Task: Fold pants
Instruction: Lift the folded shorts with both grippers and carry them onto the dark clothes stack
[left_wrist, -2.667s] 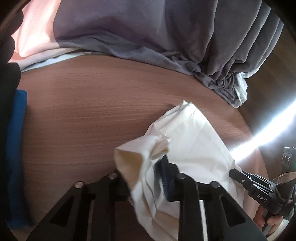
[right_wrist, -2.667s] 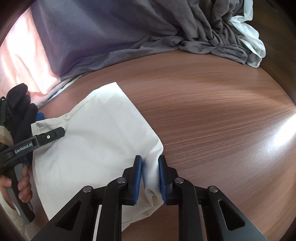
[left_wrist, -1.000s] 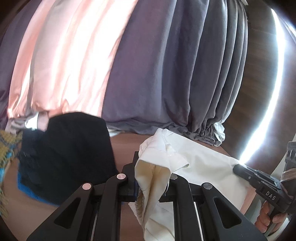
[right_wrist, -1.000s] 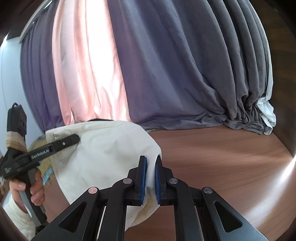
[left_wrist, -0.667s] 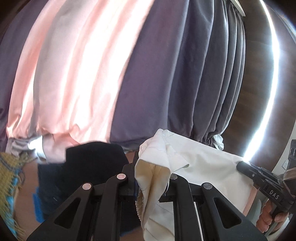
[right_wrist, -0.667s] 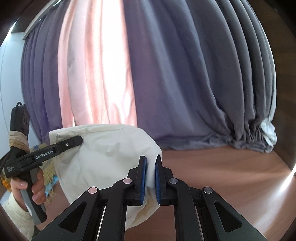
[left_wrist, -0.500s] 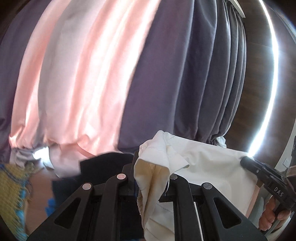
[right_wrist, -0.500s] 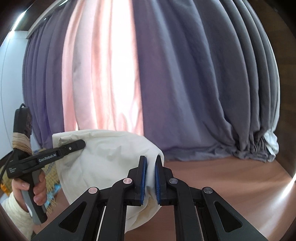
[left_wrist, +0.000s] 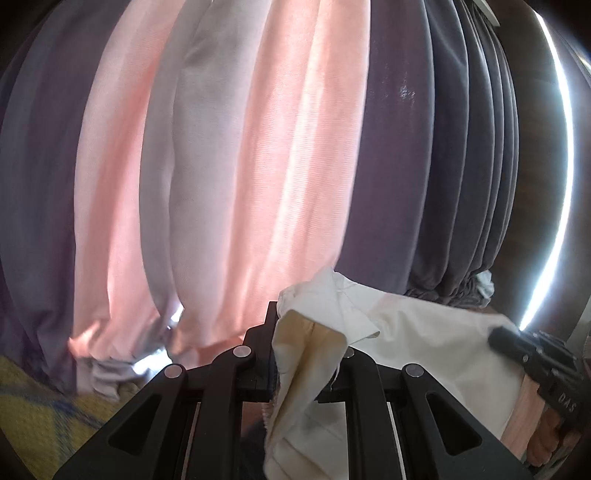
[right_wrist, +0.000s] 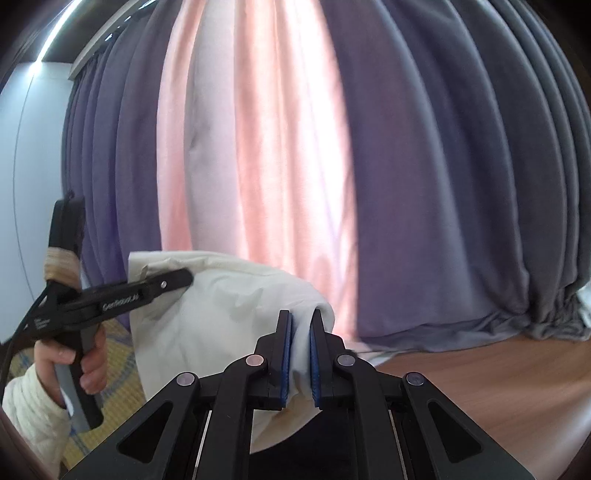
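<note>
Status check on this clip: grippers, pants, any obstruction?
Left gripper and right gripper both shut on cream pants. Pants held up in front of curtain. No obstruction seen.

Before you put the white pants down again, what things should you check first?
1. Left gripper shut on the pants: ok, cloth bunched between its fingers.
2. Right gripper shut on the pants: ok, fabric sits between the blue pads.
3. Pants lifted off the wooden table: ok in the right wrist view.
4. Cloth spread flat between the two grippers: not ok, it sags and the left corner is crumpled.
5. Landing spot on the table: cannot tell, the pants hide what lies below.
6. Pants away from the curtain: cannot tell.
</note>
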